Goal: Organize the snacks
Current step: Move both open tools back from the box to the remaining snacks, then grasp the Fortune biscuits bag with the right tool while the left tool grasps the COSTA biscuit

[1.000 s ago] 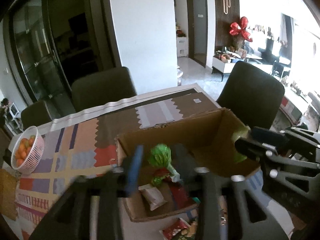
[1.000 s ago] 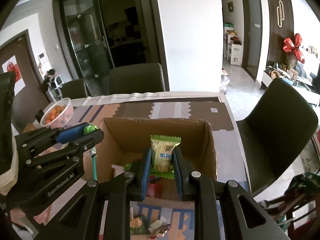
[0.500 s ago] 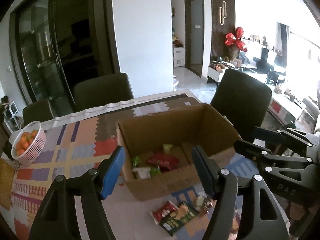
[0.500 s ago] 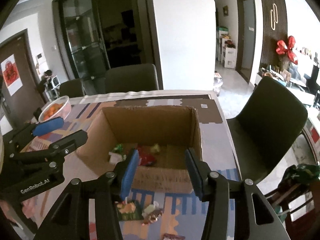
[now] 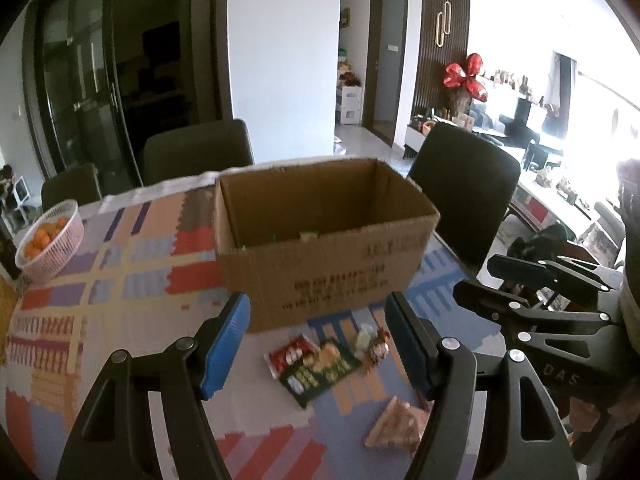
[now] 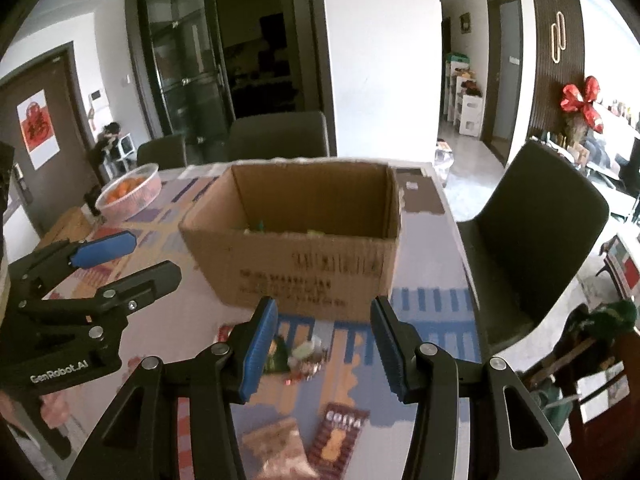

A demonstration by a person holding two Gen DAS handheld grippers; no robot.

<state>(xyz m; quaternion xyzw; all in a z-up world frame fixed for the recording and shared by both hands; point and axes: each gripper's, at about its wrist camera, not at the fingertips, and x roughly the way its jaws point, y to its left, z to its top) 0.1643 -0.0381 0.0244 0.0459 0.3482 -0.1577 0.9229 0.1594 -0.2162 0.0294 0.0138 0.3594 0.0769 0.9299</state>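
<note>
An open cardboard box (image 5: 320, 268) (image 6: 304, 264) stands on the patterned table with a few snacks inside, mostly hidden by its near wall. Loose snack packets lie in front of it: a red packet (image 5: 289, 356), a dark green packet (image 5: 322, 372), small wrapped sweets (image 5: 372, 342) (image 6: 306, 356), a pinkish packet (image 5: 394, 426) (image 6: 276, 440) and a brown packet (image 6: 338, 436). My left gripper (image 5: 318, 344) is open and empty above the packets. My right gripper (image 6: 322, 346) is open and empty above the sweets.
A pink basket of oranges (image 5: 50, 240) (image 6: 130, 192) sits at the table's far left. Dark chairs stand behind the table (image 5: 198, 152) and at its right (image 5: 464, 192) (image 6: 532, 224). The table's right edge runs close to the box.
Both grippers let go of their snacks into the box, opened, and pulled back and down toward the table in front of the box. The box now looks lower and farther.
</note>
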